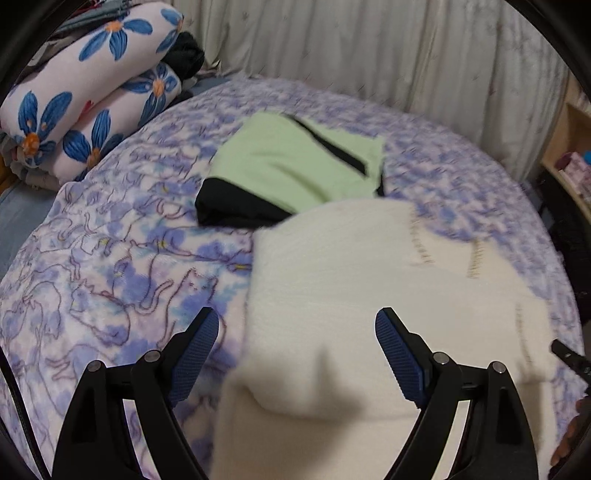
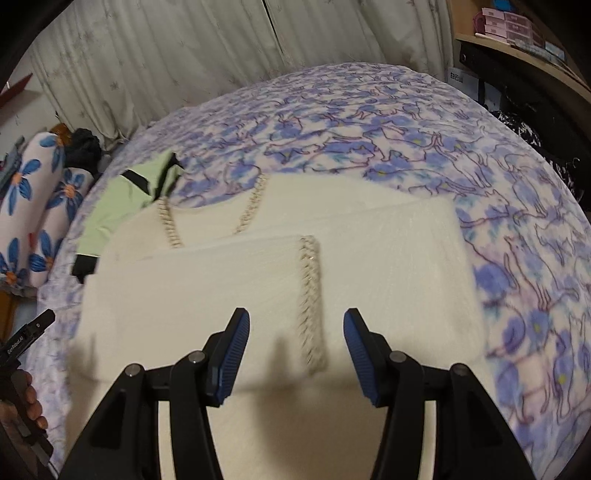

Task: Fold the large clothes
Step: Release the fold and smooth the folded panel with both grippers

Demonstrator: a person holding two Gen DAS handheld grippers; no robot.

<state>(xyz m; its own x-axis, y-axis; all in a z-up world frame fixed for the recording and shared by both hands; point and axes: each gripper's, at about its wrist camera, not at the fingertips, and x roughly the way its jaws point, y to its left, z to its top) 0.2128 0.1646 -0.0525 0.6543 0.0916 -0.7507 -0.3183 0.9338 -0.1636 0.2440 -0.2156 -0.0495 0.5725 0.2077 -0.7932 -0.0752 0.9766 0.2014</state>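
A cream garment (image 1: pixel 369 280) with pale chain-stitch trim lies folded on the bed; in the right wrist view the cream garment (image 2: pixel 258 280) shows a folded layer on top. My left gripper (image 1: pixel 297 325) hangs open above its left edge, with nothing between the blue pads (image 1: pixel 199 343). Over the garment's middle, my right gripper (image 2: pixel 295 325) is open too, its jaws narrower, and the trim line runs below the gap. Neither gripper touches the cloth. Both views are blurred.
A folded green and black garment (image 1: pixel 295 158) lies just beyond the cream one. The purple cat-print blanket (image 2: pixel 406 122) covers the bed. Rolled floral quilts (image 1: pixel 85 85) sit at the far left, curtains (image 1: pixel 369 51) behind, shelves (image 2: pixel 517 26) on the right. A hand (image 2: pixel 22 402) holds the left tool.
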